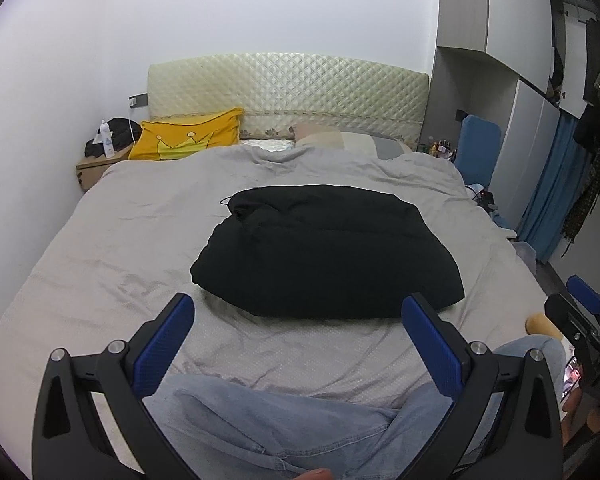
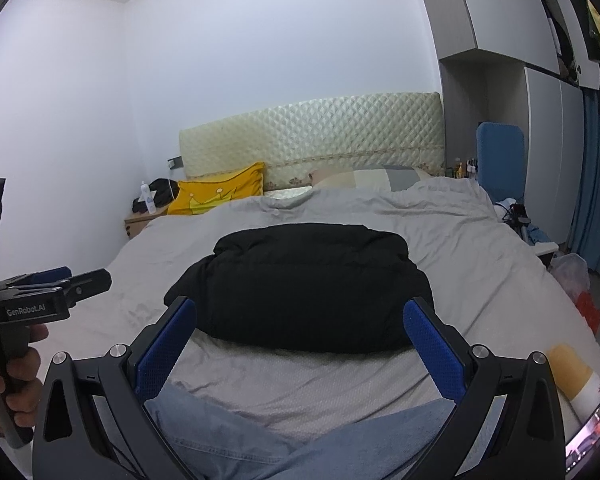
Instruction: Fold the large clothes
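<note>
A black padded garment point(image 1: 320, 252) lies folded in a thick bundle in the middle of the grey bed point(image 1: 100, 248); it also shows in the right wrist view point(image 2: 308, 288). My left gripper point(image 1: 298, 312) is open and empty, held just short of the bundle's near edge. My right gripper point(image 2: 300, 316) is open and empty, its fingertips level with the bundle's near edge. The right gripper also shows at the right edge of the left wrist view point(image 1: 584, 312). The left gripper shows at the left edge of the right wrist view point(image 2: 60, 284).
The person's jeans-clad legs point(image 1: 284, 420) lie on the bed below both grippers. A yellow pillow point(image 1: 188, 136) and a quilted headboard point(image 1: 292, 88) are at the far end. A phone point(image 2: 588, 436) and a yellow-capped bottle point(image 2: 576, 376) lie at the right. A wardrobe point(image 1: 516, 120) stands right.
</note>
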A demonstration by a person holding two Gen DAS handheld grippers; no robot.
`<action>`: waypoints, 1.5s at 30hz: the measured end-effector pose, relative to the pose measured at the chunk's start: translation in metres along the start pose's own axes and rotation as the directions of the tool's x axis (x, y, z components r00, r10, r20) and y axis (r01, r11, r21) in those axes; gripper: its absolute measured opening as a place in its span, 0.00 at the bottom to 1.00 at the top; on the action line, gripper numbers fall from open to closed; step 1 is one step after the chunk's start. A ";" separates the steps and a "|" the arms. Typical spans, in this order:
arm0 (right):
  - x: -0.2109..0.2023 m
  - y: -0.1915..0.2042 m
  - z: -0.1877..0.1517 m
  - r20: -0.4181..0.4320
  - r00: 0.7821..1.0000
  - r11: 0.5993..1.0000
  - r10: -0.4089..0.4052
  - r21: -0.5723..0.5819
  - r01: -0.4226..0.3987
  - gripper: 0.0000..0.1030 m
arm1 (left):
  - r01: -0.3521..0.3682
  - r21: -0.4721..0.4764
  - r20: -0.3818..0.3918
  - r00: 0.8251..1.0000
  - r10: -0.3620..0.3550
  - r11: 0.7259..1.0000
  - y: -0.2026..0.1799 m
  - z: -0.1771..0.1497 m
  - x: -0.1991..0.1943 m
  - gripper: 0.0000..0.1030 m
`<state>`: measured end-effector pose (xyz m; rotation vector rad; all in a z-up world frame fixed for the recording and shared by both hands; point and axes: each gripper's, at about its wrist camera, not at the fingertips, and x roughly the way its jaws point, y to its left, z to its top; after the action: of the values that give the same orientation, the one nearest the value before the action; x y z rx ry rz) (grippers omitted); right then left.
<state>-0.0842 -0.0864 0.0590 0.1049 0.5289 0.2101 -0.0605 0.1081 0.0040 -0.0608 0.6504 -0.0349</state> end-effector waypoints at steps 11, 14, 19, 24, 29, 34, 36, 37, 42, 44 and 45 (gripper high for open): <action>-0.002 0.000 -0.001 0.004 1.000 1.000 0.000 -0.005 0.000 1.00 | -0.003 0.005 0.001 1.000 0.003 1.000 -0.003 -0.001 -0.002 1.00; -0.002 0.000 -0.001 0.002 1.000 1.000 -0.004 -0.004 0.004 1.00 | -0.010 0.010 0.008 1.000 0.010 1.000 -0.004 -0.002 -0.005 1.00; -0.004 0.000 -0.001 0.005 1.000 1.000 -0.008 0.000 0.008 1.00 | -0.009 0.009 0.012 1.000 0.009 1.000 -0.004 -0.003 -0.008 1.00; -0.007 0.001 -0.002 0.008 1.000 1.000 -0.012 -0.001 0.012 1.00 | -0.005 0.008 0.004 1.000 0.005 1.000 -0.005 -0.004 -0.010 1.00; -0.009 -0.001 -0.003 0.013 1.000 1.000 -0.017 0.001 0.017 1.00 | -0.010 0.011 0.001 1.000 0.010 1.000 -0.006 -0.005 -0.011 1.00; -0.014 -0.002 -0.003 0.019 0.999 1.000 -0.030 0.003 0.029 1.00 | -0.003 0.010 0.001 1.000 0.003 1.000 -0.008 -0.005 -0.012 1.00; -0.015 -0.001 -0.003 0.021 0.999 0.999 -0.034 0.001 0.033 1.00 | -0.003 0.010 0.000 1.000 0.003 1.000 -0.008 -0.006 -0.012 1.00; -0.015 -0.001 -0.004 0.022 0.999 0.999 -0.035 0.002 0.035 1.00 | -0.003 0.010 0.001 1.000 0.003 1.000 -0.008 -0.006 -0.012 1.00; -0.016 -0.002 -0.006 0.023 0.999 0.999 -0.038 0.009 0.038 1.00 | 0.000 0.009 -0.002 1.000 0.000 1.000 -0.008 -0.007 -0.012 1.00; -0.016 -0.003 -0.006 0.020 0.999 0.999 -0.039 0.007 0.039 1.00 | 0.001 0.010 -0.003 1.000 -0.001 1.000 -0.008 -0.008 -0.013 1.00; -0.017 -0.003 -0.006 0.020 0.999 0.999 -0.041 0.004 0.041 1.00 | 0.004 0.010 -0.003 1.000 -0.004 1.000 -0.009 -0.009 -0.014 1.00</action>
<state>-0.1008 -0.0929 0.0620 0.0994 0.5109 0.1681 -0.0768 0.0999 0.0057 -0.0524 0.6528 -0.0422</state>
